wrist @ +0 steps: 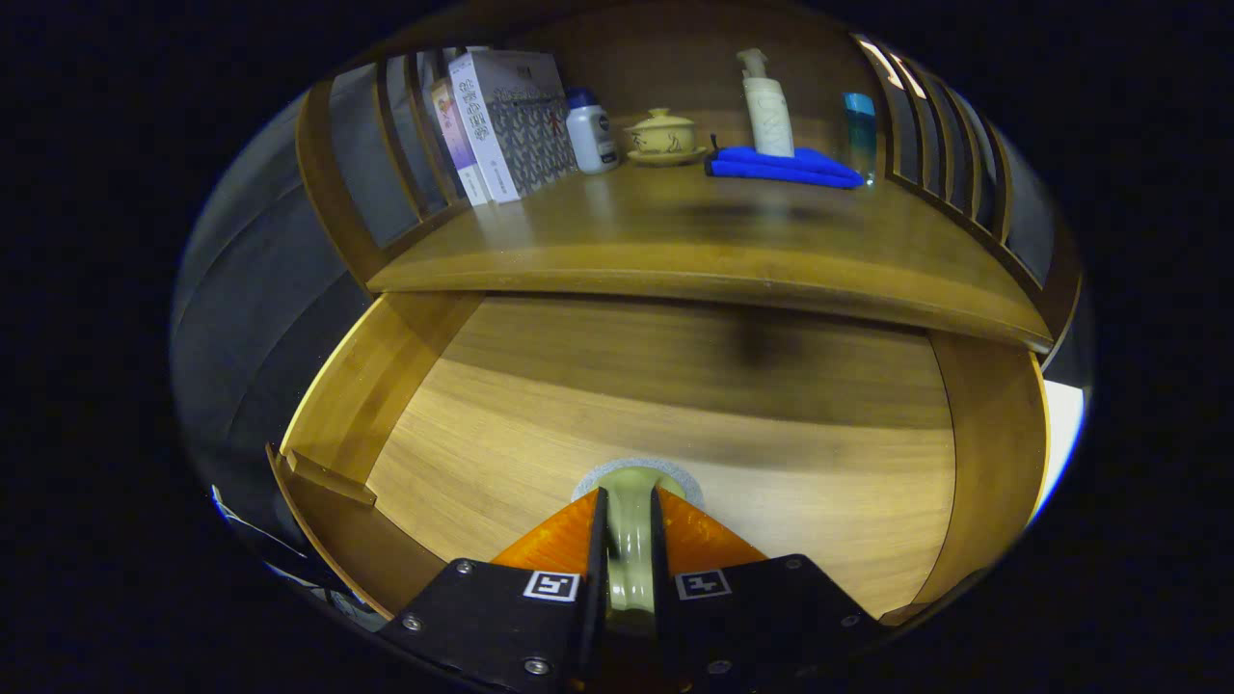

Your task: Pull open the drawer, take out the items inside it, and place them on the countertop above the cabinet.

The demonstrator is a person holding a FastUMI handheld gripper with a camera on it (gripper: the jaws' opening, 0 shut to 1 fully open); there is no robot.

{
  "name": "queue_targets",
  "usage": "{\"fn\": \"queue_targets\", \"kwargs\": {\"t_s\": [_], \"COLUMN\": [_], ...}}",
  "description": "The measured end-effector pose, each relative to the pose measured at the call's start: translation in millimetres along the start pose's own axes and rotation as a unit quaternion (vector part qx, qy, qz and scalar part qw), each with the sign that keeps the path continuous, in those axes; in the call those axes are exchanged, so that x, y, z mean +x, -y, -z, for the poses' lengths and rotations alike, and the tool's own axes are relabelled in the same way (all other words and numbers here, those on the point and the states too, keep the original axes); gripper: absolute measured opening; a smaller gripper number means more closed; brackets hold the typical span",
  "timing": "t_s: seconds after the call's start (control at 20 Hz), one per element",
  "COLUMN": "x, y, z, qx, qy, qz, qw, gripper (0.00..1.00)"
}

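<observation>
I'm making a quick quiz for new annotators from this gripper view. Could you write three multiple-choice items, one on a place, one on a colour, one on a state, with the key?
1. Where does the folded cloth lie?
A. Inside the drawer
B. On the countertop, under the pump bottle
C. On top of the boxes

2. What colour is that cloth?
A. Blue
B. Red
C. White

3. What state is the drawer in?
A. Shut
B. Taken off the cabinet
C. Pulled open

Key:
1 B: the cloth rests on the countertop with the pump bottle standing on it.
2 A: it is plainly bright blue.
3 C: the drawer's wooden floor lies exposed below the countertop's edge, and the gripper over it has both fingers pressed on a pale green item.
</observation>
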State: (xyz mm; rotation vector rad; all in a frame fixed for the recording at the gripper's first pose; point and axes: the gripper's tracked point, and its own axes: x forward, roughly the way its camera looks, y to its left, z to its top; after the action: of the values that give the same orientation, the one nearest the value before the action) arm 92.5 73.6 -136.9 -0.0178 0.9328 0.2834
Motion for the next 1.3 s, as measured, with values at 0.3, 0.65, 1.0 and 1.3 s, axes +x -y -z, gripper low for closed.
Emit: {"fn": "queue_targets", "kwargs": {"t_s": [0.3,0.65,1.0,1.3], "x": [-13,-56,-86,-59], "y": [0,-8,-17,1], "z": [-20,-70,-132,-185], "qx": [0.022,0.018,0.011,0.029], "qy": [0.048,0.118,0.186,0.213], "qz": [-0.003,-0.014,-0.013,0.036], "qw": [0.999,0.993,0.982,0.976], "gripper": [0.2,0.2,0.2,0.2]}}
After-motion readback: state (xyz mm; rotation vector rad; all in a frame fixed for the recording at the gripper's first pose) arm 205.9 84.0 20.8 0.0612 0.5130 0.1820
